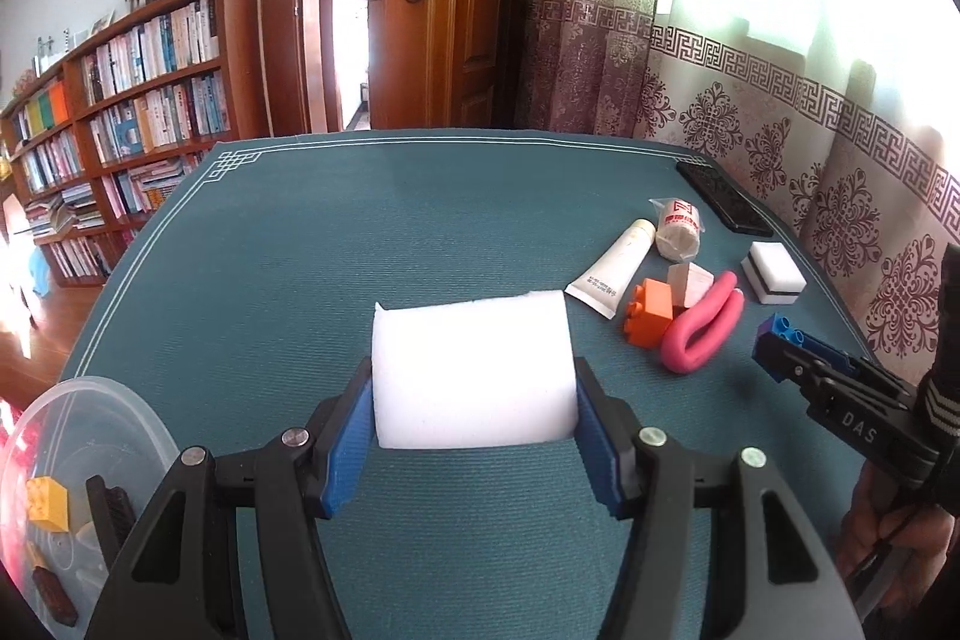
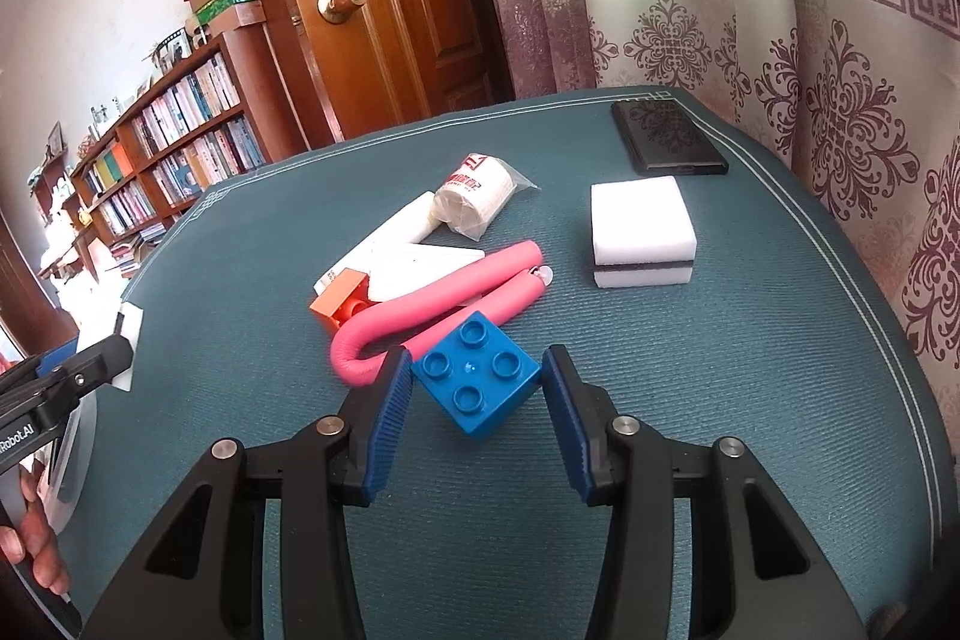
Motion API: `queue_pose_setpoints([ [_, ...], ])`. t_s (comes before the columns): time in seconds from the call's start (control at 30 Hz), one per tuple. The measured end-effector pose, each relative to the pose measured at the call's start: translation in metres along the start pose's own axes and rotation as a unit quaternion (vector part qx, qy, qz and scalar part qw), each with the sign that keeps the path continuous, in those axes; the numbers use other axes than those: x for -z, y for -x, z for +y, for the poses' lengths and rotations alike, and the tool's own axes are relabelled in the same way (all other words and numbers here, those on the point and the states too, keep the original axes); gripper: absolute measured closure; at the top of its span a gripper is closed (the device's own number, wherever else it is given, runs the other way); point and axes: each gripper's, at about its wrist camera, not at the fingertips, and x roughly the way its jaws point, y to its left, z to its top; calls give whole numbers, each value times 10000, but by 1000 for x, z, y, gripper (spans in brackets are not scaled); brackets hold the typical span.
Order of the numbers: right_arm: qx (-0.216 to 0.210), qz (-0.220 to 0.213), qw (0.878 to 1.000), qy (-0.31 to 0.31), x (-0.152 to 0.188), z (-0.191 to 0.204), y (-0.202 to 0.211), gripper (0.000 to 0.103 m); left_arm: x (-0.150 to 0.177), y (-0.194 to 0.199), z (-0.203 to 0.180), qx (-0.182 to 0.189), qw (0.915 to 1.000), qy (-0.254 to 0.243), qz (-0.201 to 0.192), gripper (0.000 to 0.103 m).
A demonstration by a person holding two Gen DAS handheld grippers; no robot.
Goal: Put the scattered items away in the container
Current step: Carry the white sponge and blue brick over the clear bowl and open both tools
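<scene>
Sponge block, white: clamped between left gripper pads, above teal mat, beside clear plastic container at left. Blue toy brick: pinched corner-wise in right gripper. On mat: pink foam curler, orange brick, tube, two-layer sponge.

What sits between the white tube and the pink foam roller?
In the left wrist view, the orange brick and a pale wedge-shaped block lie between the white tube and the pink foam roller.
</scene>
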Motion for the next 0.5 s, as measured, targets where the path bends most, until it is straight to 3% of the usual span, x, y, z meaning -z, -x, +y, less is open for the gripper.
queue_pose_setpoints([
  [0.5, 264, -105, 9995, -135, 0, -5, 3, 55, 24, 50, 42, -503, 9980, 146, -359, 38],
])
